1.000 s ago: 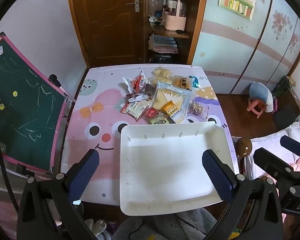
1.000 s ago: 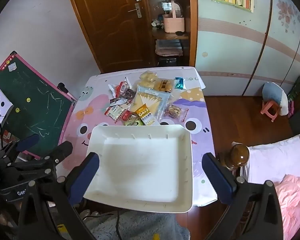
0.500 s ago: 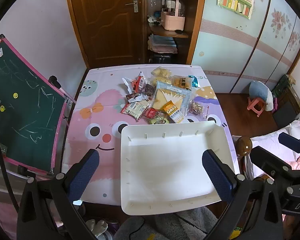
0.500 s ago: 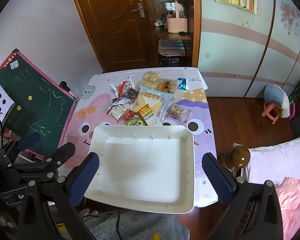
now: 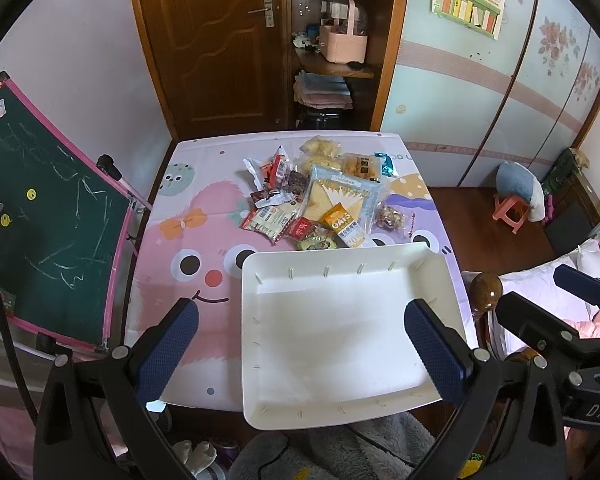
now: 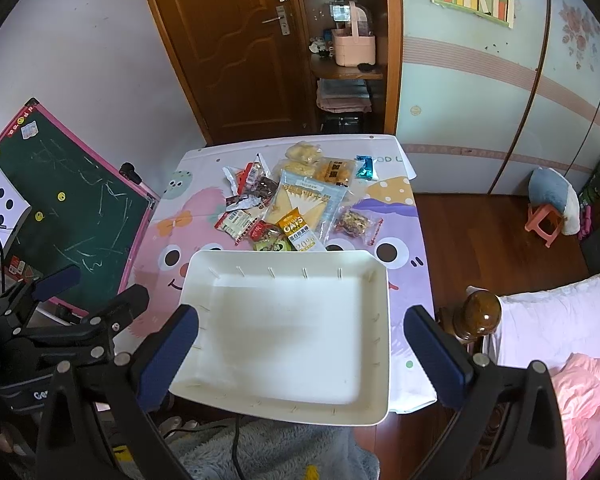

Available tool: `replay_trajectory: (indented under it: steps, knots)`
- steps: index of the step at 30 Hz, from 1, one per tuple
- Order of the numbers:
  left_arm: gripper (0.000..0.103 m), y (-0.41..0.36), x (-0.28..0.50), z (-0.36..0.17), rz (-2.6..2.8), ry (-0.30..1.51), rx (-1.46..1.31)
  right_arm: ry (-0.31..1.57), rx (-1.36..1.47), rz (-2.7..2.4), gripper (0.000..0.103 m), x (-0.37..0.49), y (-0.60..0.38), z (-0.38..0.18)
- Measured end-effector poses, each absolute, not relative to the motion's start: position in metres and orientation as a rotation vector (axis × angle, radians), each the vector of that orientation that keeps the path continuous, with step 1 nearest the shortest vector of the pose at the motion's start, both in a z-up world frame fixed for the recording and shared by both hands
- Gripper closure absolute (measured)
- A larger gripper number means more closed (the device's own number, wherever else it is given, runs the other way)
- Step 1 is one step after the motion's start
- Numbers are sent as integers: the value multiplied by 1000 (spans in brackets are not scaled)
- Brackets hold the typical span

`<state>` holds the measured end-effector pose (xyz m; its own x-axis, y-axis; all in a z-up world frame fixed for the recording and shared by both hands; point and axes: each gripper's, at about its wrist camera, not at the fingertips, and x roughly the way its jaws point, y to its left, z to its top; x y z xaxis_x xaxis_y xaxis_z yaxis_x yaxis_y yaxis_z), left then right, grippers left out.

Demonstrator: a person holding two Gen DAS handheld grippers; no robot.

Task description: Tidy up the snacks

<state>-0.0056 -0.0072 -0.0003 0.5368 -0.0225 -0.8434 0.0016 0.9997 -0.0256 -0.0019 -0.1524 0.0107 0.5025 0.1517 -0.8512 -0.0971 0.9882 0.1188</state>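
Note:
A pile of snack packets (image 5: pixel 320 196) (image 6: pixel 296 204) lies on the far half of the table. Among them are a large pale-blue bag (image 5: pixel 342 196), an orange oats packet (image 5: pixel 346 226) (image 6: pixel 300 232) and a red-white packet (image 5: pixel 268 222). An empty white tray (image 5: pixel 340 328) (image 6: pixel 288 336) sits at the table's near edge, overhanging it slightly. My left gripper (image 5: pixel 314 354) hovers open above the tray's near side. My right gripper (image 6: pixel 300 354) is open too, high over the tray. Each gripper shows at the edge of the other's view.
The table wears a pink cartoon cloth (image 5: pixel 188 248). A green chalkboard (image 5: pixel 40 216) leans at the left. A bedpost knob (image 6: pixel 482 312) and bed (image 6: pixel 552 320) stand right of the table. A wooden door (image 5: pixel 212 40) and shelves (image 5: pixel 340 64) lie behind. A pink stool (image 5: pixel 512 208) is far right.
Both grippers have drifted slightly back and upward, so the table sits a little lower in view. Nothing on the table has moved.

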Motion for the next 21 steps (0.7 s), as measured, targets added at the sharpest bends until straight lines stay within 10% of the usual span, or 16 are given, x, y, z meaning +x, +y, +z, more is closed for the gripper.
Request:
replay_trajectory:
  steps: [21]
  knots:
    - [1, -4, -2, 9, -7, 997, -24, 1030, 58, 160, 0, 0, -148, 11]
